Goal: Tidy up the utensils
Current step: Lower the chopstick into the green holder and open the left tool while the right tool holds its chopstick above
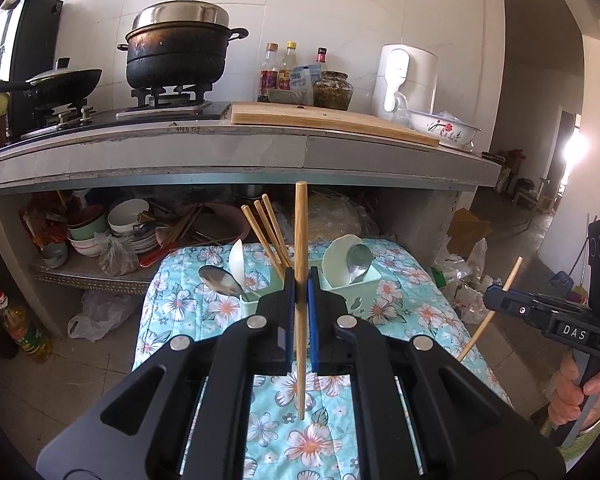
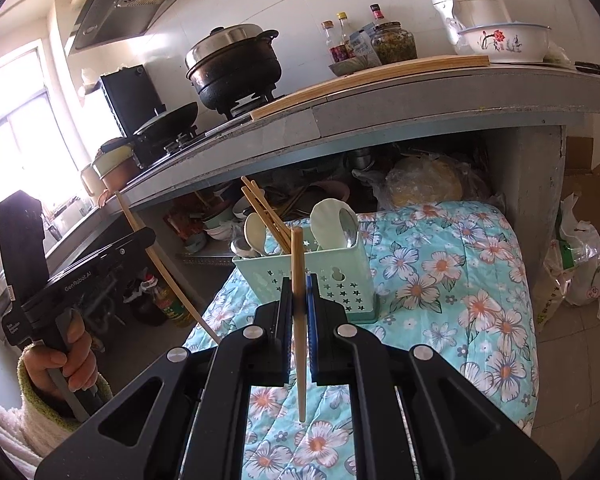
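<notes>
Step in hand, by appearance: loading chopsticks into the green caddy (image 2: 320,276), which stands on a floral cloth (image 2: 460,280) and already holds three chopsticks (image 1: 266,224) and several spoons (image 1: 358,260). Left gripper (image 1: 301,288) pinched tight on one upright chopstick (image 1: 301,240); right gripper (image 2: 300,292) likewise on another (image 2: 298,264). Next move likely calls for lowering each tip-first into the chopstick compartment. Setting: kitchen, counter (image 1: 220,156) with stove and pot (image 1: 180,52) behind.

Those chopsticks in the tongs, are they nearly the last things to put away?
Seemingly yes. The green utensil holder already stands full of spoons and three chopsticks. Each of the tongs, left and right, clamps one more chopstick, still to drop in. No other loose utensils show on the floral cloth.
</notes>
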`<state>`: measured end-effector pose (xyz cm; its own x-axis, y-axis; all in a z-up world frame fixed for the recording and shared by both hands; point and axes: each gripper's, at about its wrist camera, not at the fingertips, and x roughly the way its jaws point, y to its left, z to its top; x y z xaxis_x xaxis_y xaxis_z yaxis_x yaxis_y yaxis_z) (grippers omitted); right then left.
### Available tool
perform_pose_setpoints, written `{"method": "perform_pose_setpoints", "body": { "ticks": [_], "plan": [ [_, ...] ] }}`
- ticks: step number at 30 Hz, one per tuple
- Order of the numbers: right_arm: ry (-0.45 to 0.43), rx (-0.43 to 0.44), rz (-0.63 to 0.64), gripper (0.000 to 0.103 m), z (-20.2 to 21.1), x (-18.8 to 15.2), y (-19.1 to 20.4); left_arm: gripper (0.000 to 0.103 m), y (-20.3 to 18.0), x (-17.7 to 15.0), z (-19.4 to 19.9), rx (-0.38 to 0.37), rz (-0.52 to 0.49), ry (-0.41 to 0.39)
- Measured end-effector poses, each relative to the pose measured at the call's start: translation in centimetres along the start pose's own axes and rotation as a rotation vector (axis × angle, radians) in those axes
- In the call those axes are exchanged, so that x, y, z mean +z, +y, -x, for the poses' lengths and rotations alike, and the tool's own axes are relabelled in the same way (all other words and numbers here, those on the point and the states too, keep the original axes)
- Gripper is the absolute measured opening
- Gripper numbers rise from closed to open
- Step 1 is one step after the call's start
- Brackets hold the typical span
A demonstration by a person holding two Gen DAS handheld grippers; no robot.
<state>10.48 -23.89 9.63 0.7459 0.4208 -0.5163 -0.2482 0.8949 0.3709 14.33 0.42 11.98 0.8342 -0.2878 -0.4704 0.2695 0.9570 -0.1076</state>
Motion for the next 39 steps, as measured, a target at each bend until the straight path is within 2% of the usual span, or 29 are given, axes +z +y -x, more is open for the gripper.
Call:
{"method": "perform_pose_setpoints", "body": {
  "ticks": [27, 31, 39],
  "plan": [
    [0.023, 0.014, 0.003, 0.007, -1.3, 0.1, 0.2, 0.005, -0.4, 0.7, -0.3, 0.072, -0.045, -0.026],
    [0.022, 0.018, -0.001, 0.007, -1.3, 0.1, 0.1, 0.005, -0.1, 1.9, -0.2, 0.071, -0.036, -0.049],
    [0.018, 0.027, -0.015, 0.007, -1.2, 0.1, -0.7, 0.005, 0.9, 6.2, 0.5, 0.041, 0.006, -0.149]
  ]
}}
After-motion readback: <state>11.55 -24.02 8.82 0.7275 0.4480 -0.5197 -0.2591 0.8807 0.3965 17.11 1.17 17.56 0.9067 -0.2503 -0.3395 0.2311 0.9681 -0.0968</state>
